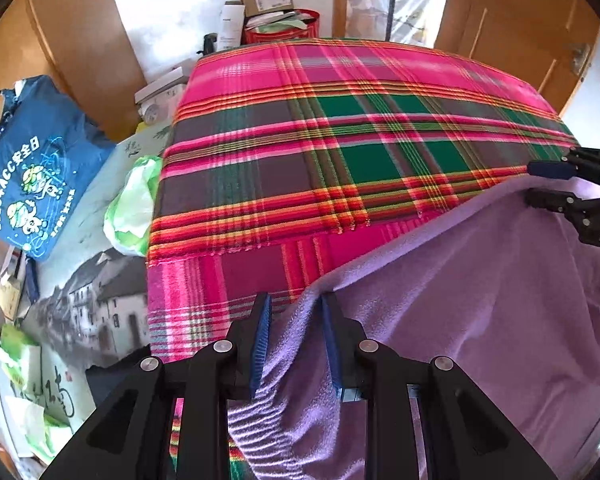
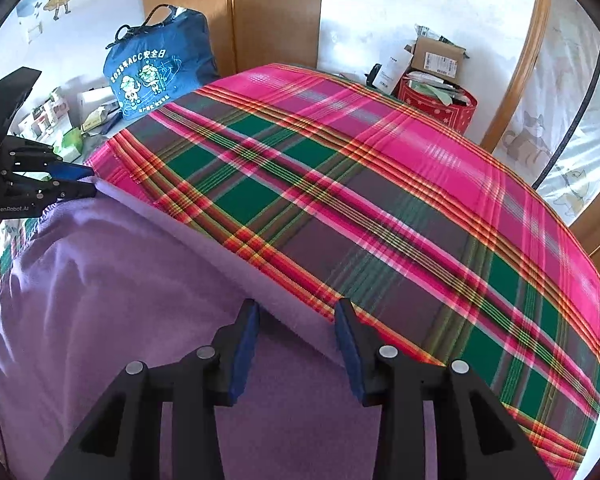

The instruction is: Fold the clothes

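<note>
A lilac fleece garment [image 1: 480,300] lies on the plaid-covered bed [image 1: 340,128]. The left gripper [image 1: 294,312] pinches its folded edge; the right gripper [image 2: 296,316] stands apart, jaws straddling the edge without pressing.

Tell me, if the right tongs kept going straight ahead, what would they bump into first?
Most likely the purple fleece cloth. Its folded edge already lies between the open right tongs, and the plaid bedcover sits right underneath. Depth is hard to judge here.
</note>
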`<action>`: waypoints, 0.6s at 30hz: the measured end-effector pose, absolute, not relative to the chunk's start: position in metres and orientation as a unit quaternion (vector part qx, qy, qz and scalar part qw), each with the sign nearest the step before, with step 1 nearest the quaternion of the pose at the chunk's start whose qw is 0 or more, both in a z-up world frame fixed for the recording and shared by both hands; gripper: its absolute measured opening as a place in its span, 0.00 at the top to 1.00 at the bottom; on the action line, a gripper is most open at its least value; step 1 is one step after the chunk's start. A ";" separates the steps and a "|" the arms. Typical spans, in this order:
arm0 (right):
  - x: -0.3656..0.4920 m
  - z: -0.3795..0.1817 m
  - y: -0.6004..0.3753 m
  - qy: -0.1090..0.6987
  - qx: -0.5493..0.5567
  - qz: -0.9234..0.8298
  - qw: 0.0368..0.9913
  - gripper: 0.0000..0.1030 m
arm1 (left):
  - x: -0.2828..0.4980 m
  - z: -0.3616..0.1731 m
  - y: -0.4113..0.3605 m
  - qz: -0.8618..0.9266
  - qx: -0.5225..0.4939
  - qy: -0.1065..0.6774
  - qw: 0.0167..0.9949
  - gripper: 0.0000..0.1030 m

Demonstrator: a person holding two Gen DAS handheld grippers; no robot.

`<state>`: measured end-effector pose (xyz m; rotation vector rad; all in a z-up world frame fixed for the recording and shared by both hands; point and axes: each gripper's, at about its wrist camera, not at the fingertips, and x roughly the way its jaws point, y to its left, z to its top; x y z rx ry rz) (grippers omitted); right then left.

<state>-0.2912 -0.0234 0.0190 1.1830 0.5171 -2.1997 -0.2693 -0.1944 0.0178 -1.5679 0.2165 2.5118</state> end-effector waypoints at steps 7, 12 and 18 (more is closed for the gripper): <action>-0.290 0.014 -0.025 0.204 0.435 -0.827 0.291 0.62 | -0.271 0.017 -0.189 0.845 -0.521 0.082 0.092 0.74; -0.290 0.013 -0.022 0.185 0.442 -0.828 0.291 0.70 | -0.269 0.016 -0.190 0.844 -0.521 0.083 0.097 0.74; -0.284 0.012 -0.022 0.182 0.438 -0.833 0.285 0.78 | -0.262 0.015 -0.179 0.848 -0.504 0.131 0.100 0.74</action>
